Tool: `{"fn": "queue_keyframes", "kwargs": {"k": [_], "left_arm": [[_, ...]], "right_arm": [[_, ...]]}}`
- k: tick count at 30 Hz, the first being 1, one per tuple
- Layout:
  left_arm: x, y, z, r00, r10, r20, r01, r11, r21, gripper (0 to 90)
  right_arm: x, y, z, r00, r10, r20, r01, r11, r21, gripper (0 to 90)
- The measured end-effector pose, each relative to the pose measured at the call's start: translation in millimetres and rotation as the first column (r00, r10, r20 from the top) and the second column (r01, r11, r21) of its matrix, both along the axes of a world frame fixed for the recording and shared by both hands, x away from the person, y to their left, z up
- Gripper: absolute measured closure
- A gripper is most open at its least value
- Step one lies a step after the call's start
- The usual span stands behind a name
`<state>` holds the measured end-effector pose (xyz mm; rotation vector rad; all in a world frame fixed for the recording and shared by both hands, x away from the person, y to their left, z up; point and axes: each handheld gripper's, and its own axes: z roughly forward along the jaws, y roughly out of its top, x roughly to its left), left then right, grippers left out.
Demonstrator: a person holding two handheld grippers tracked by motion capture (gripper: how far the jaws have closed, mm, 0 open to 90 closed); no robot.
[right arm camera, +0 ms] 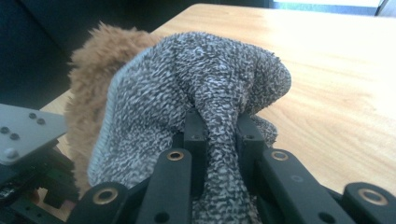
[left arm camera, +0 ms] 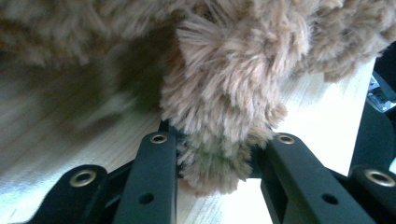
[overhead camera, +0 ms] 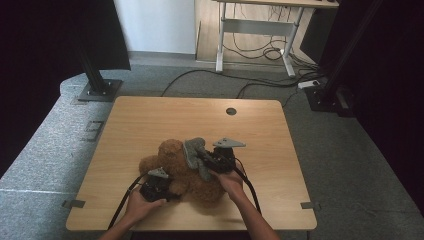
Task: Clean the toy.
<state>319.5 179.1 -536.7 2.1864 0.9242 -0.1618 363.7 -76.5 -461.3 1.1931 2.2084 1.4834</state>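
**Both grippers clamped: bear and grey cloth**

Nearest the lens we see black jaws in each gripper view, both with something pinched between them.

Left gripper [left arm camera: 212, 158]: jaws closed on a tuft of the brown plush bear [left arm camera: 224, 84], fur bulging out between and below the pads. We read it as a limb or ear, can't tell which. In the high view this left gripper [overhead camera: 167, 192] sits at the bear's [overhead camera: 175, 160] near-left side, the person's left hand [overhead camera: 140, 202] wrapped round its body.

Right gripper [right arm camera: 219, 135]: jaws nearly together, clamped on a fold of the grey knitted cloth [right arm camera: 196, 93]. Cloth drapes over the jaws, with the bear's brown fur [right arm camera: 88, 70] behind it at left (the light hem edge faces that fur). High view puts the right gripper [overhead camera: 202, 157] on top of the bear, cloth [overhead camera: 195, 152] lying across the upper body, right hand [overhead camera: 230, 180] behind it.

Bear lies on the wooden table [overhead camera: 150, 115], near the front edge, roughly centred. Further out, a cable hole [overhead camera: 231, 111] sits in the table near the far edge, well apart from the bear. Beyond that is grey carpet with cables [overhead camera: 260, 82] and a desk frame [overhead camera: 255, 30].
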Motion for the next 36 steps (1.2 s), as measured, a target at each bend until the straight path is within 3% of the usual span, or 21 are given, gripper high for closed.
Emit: {"fn": "queue_keyframes", "kwargs": {"k": [10,13,20,25,32,36], "left_arm": [[-2.7,-10.9,-0.3,0.9997,-0.023,0.0,0.023,0.9997,-0.009,71.1],[-3.3,-9.8,0.2,0.9998,-0.017,0.009,0.017,0.9998,-0.01,70.3],[-9.1,0.3,4.3,0.9989,0.011,0.046,-0.01,0.9997,-0.022,63.9],[-12.8,14.8,16.9,0.9936,0.038,0.106,-0.034,0.9985,-0.043,55.3],[-8.0,36.9,32.5,0.9844,0.081,0.156,-0.067,0.9935,-0.092,44.5],[-7.0,50.0,43.1,0.9758,0.098,0.195,-0.076,0.9902,-0.117,38.8]], "right_arm": [[-5.8,-21.9,-12.5,1.0,0.002,-0.003,-0.002,1.0,0.025,78.9],[-5.4,-27.6,-16.9,0.9998,-0.008,-0.019,0.009,0.999,0.034,78.9],[-4.8,-30.3,-18.9,0.9999,-0.01,-0.003,0.01,0.999,0.036,78.8],[-3.5,-31.2,-19.8,0.9999,-0.008,0.008,0.008,0.999,0.037,78.8],[-1.3,-34.5,-20.9,0.9998,-0.014,0.012,0.013,0.999,0.031,78.8],[0.6,-36.3,-21.8,0.9998,-0.018,0.005,0.018,0.999,0.035,78.8]]}}
